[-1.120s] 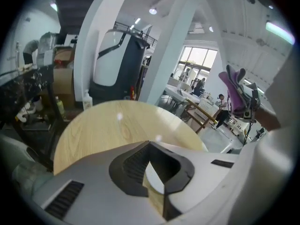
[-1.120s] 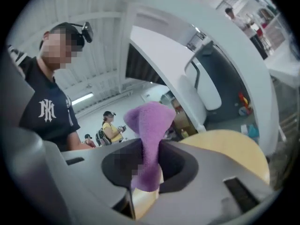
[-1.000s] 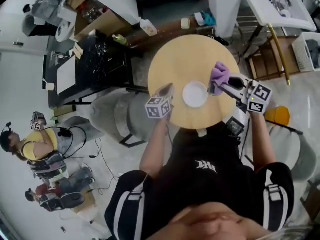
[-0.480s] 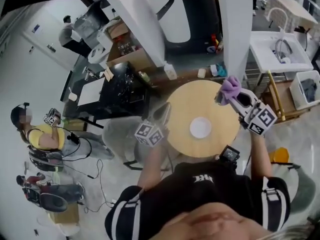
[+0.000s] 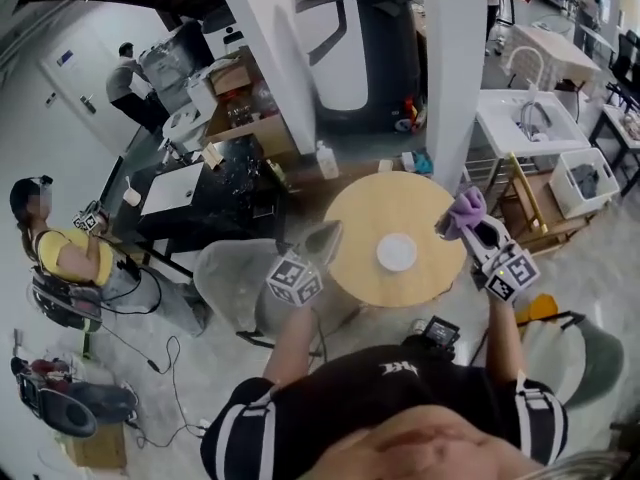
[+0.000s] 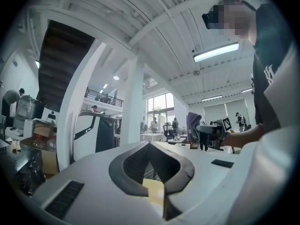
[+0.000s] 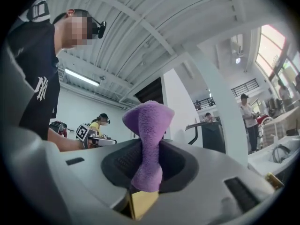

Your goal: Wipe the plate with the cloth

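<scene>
A small white plate (image 5: 397, 252) lies in the middle of a round wooden table (image 5: 360, 273) far below in the head view. My right gripper (image 5: 452, 220) is lifted high at the table's right side and is shut on a purple cloth (image 5: 466, 208). In the right gripper view the purple cloth (image 7: 146, 144) stands pinched upright between the jaws. My left gripper (image 5: 326, 236) hangs raised over the table's left edge, shut with nothing in it. Its jaws (image 6: 151, 150) point level across the room, and the far right gripper with the cloth (image 6: 193, 124) shows beyond them.
A grey chair (image 5: 235, 278) stands left of the table and a green one (image 5: 570, 353) at the right. A black desk (image 5: 195, 203), white pillars (image 5: 275, 63) and a white side table (image 5: 525, 118) surround the spot. Other people (image 5: 65, 253) sit at the far left.
Both grippers have risen well above the table and turned level. The cloth went up with the right gripper, away from the plate. The head view now takes in more of the room.
</scene>
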Tool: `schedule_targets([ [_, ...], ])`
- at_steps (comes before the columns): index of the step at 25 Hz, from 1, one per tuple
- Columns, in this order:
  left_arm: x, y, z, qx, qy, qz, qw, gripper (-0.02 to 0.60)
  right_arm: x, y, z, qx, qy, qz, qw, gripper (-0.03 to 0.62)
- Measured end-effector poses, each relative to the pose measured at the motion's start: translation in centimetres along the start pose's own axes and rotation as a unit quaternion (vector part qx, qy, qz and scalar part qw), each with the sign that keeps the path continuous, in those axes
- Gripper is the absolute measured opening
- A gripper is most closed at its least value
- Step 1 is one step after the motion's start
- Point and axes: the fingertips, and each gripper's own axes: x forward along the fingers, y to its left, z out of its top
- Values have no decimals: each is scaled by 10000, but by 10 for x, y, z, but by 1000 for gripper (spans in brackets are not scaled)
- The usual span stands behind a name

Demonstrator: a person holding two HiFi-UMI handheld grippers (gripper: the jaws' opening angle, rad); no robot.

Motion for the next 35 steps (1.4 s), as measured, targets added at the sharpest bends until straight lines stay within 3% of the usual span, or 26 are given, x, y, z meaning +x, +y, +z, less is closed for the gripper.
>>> schedule_targets([
  [3,-38,-13,-4,-157,-36,-143,9998,12,-12,46,-10,-58,177,39,9998,91],
  [6,-77,-28,0,-395,-283,-218,9986,12,-28,75,-17,-419,413,-340,9977,95],
  [9,-100,-48,-8,-480,-266,-295,9981,12,-49,94,-15,-471,579,-499,9960,95],
  [12,-118,-71,-11,-537,-206,-364,9977,12,-66,112,-5,-530,684,-453,9952,95],
  [16,-141,-111,5,-334,-316,-320,9984,12,-101,135,12,-462,448,-333,9974,95],
  [21,-169,-186,18,-373,-328,-357,9981,12,-170,196,26,-830,461,-99,9954,95],
  [28,-221,-284,-17,-554,399,-710,9951,12,-275,256,2,76,-114,-516,9986,97],
  [31,-240,-308,-21,-497,483,-753,9947,12,-287,277,-12,275,42,-290,9992,97],
  [35,-257,-320,-14,-480,243,-835,9950,12,-289,306,-15,430,297,105,9986,98],
])
